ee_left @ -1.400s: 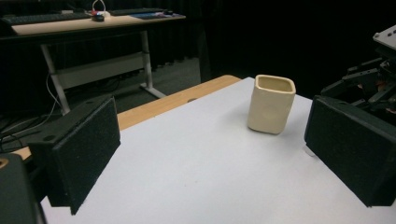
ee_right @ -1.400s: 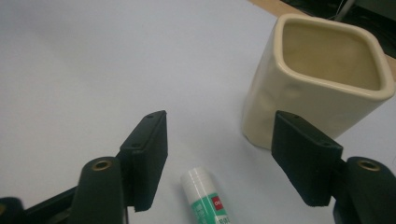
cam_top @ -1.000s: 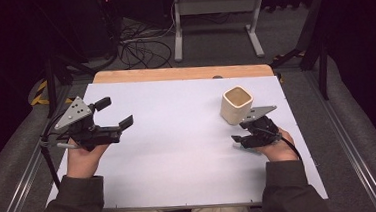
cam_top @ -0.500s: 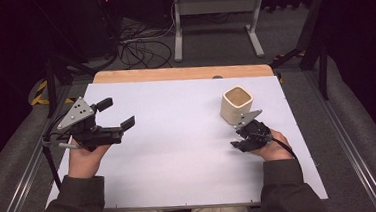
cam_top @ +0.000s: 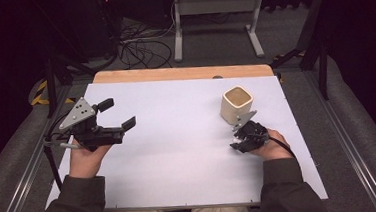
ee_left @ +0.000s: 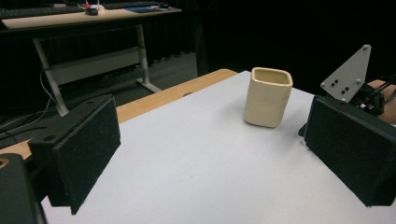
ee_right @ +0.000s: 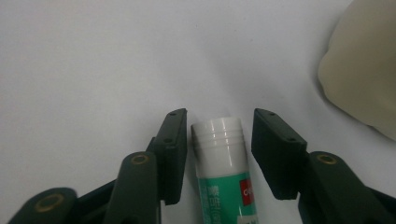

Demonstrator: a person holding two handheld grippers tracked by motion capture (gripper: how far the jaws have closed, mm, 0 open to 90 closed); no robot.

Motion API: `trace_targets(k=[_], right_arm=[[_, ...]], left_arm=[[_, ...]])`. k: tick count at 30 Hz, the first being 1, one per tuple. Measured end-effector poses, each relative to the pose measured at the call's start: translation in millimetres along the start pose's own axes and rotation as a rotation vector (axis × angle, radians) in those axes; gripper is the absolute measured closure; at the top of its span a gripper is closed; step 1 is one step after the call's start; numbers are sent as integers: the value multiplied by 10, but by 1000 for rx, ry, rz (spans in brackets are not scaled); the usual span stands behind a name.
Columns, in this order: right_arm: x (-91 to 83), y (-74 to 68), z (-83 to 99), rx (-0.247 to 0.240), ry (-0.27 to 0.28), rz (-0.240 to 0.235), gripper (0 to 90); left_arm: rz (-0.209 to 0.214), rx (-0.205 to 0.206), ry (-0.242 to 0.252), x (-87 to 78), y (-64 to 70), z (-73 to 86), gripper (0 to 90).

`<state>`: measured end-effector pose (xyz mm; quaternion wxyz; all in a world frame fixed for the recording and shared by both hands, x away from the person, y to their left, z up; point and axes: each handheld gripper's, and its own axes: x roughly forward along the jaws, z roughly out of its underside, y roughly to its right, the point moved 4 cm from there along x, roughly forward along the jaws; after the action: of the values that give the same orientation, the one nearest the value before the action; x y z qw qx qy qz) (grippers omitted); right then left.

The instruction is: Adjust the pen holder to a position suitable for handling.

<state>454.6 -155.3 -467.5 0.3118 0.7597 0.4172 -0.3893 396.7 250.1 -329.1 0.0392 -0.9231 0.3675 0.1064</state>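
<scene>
A white glue stick (ee_right: 218, 151) with a green and red label lies on the white table top (cam_top: 178, 136), between the jaws of my right gripper (ee_right: 219, 117). The jaws stand close on either side of it with thin gaps, so this gripper is open. In the high view my right gripper (cam_top: 240, 143) points down at the table just in front of a cream square cup (cam_top: 236, 104). My left gripper (cam_top: 117, 114) is held above the table's left part, wide open and holding nothing. In the left gripper view the cup (ee_left: 268, 96) stands upright ahead.
The cup's side (ee_right: 366, 70) is close at the upper right of the right gripper view. A wooden strip (cam_top: 183, 73) edges the table's far side. Beyond it are a desk frame (cam_top: 214, 14) and cables (cam_top: 137, 49) on the floor.
My right gripper has tipped downward and lowered toward the table in front of the cup. The left gripper has hardly moved.
</scene>
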Motion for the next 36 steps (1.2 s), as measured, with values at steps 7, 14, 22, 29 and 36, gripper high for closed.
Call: trace_targets(k=[7, 14, 22, 29, 36], right_arm=[[22, 15, 3, 20, 12, -23, 633], [10, 28, -3, 52, 29, -18, 650], [-114, 28, -70, 103, 131, -7, 655], [-192, 17, -104, 140, 194, 1, 657], [-271, -31, -166, 138, 267, 7, 657]], left_arm=[[1, -3, -3, 8, -4, 11, 45], [6, -4, -6, 27, 15, 20, 47], [14, 2, -17, 75, 59, 43, 50], [21, 5, -7, 107, 93, 57, 52], [37, 8, -14, 161, 147, 86, 51]])
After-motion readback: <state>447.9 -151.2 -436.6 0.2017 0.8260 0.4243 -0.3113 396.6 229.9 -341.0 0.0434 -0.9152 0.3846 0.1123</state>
